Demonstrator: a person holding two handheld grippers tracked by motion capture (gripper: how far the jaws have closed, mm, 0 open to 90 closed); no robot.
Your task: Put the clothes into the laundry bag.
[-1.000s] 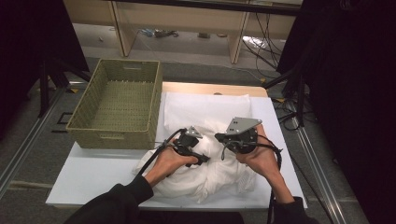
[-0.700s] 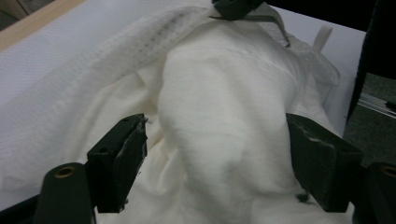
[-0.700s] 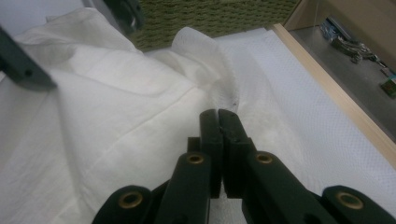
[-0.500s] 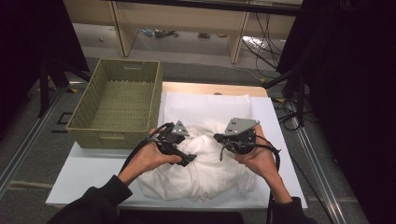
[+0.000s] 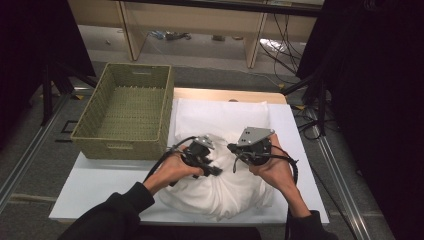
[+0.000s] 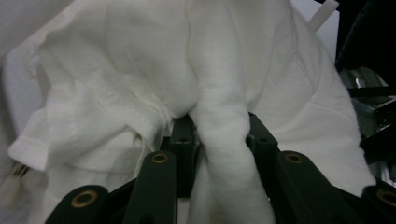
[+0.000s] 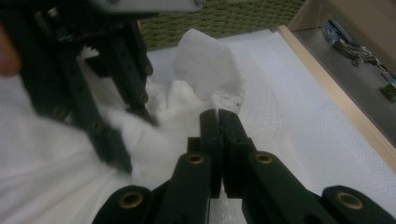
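- Shifted back toward the middle since half a second ago, the left gripper (image 5: 212,170) is seen with jaws just closed on a fold of the white cloth (image 6: 219,154).
- Just beside it, to its right, the right gripper (image 5: 235,150) is held pinched shut on the same cloth's edge, nothing visible between its tips; the basket (image 5: 90,142) lies to the left.

Light falls from above onto the white cloth (image 5: 227,185), which glares nearly blown-out in the high view, while both sides lie in deep shadow. In the left gripper view the fold between the fingers (image 6: 183,140) looks soft. In the right gripper view, the other gripper left of the fingers (image 7: 219,135) is motion-blurred.
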